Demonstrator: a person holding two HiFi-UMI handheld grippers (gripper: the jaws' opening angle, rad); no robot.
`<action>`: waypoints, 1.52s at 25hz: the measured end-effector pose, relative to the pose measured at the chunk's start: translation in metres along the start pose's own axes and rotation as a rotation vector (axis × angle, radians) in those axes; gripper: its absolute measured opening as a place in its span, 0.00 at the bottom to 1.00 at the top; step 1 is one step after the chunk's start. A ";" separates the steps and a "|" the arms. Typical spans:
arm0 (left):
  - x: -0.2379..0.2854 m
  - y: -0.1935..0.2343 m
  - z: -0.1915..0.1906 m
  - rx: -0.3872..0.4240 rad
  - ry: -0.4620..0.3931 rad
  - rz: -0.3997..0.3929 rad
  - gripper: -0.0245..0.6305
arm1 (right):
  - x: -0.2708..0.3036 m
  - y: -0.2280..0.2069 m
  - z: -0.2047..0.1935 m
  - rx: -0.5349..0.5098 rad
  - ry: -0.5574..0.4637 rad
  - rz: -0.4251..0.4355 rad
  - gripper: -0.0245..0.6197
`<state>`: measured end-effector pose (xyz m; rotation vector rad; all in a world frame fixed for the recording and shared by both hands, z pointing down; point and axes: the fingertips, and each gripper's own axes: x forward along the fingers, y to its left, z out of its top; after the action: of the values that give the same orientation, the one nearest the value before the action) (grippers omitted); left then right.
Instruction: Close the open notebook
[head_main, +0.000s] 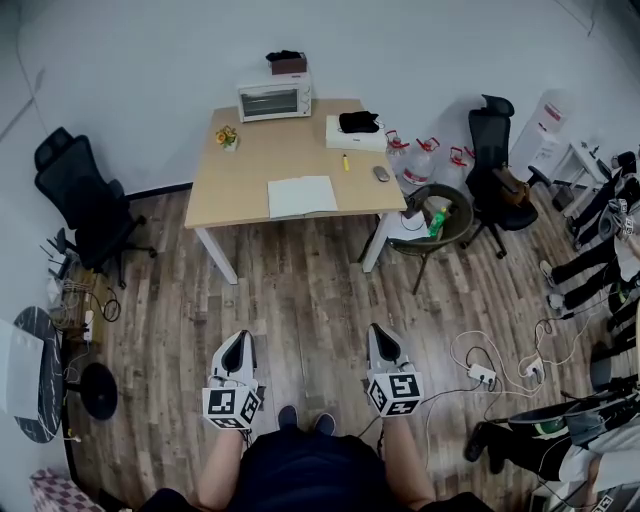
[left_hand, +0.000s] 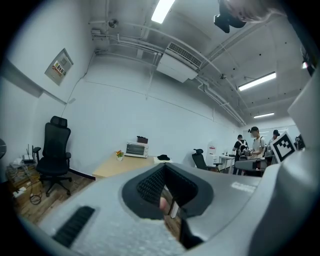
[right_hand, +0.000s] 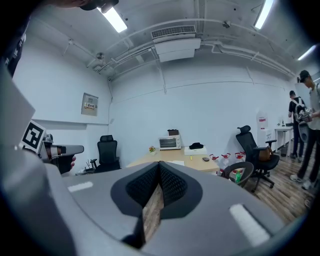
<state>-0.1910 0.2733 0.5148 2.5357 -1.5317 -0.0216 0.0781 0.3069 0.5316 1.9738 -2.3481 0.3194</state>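
Closest in, both grippers are held out level at waist height, side by side and well apart. The left gripper (head_main: 238, 338) has its jaws pressed together at the tips with nothing in them, just floor showing through the little gap lower down. It's the same with the right gripper (head_main: 379, 332): jaws closed tip to tip and empty.

Ahead of them is a wide stretch of bare wood floor (head_main: 300, 285) running up to the table (head_main: 240, 190). The straight path is open. The clutter sits at the sides: a tangle of cables (head_main: 492, 368) with a power strip on the floor to the right, and a black office chair (head_main: 85, 195) off to the left, clear of the table's corner.

The open notebook (head_main: 302, 196) lies flat on the table, pages up, with its near edge right along the table's front edge, a bit right of the middle. Just past it are a yellow pen (head_main: 346, 161) and a small grey gadget (head_main: 381, 173), both apart from the pages.

At the right front corner, a round stool (head_main: 452, 222) crowds the table leg, with water jugs (head_main: 420, 160) and another black chair (head_main: 495, 165) behind it.

At the back, against the wall, are a toaster oven (head_main: 274, 99) and a white box (head_main: 352, 138).
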 end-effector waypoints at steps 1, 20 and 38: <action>-0.001 0.000 0.000 -0.002 -0.002 0.003 0.04 | -0.001 0.000 0.000 -0.002 0.000 0.002 0.06; -0.016 -0.029 -0.007 0.008 -0.027 0.029 0.04 | -0.015 -0.020 -0.009 0.032 0.000 0.055 0.05; 0.030 -0.021 -0.017 -0.028 -0.041 -0.001 0.04 | 0.021 -0.042 -0.013 0.006 0.000 0.047 0.05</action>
<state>-0.1567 0.2591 0.5306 2.5293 -1.5346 -0.0952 0.1139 0.2826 0.5535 1.9232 -2.3999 0.3298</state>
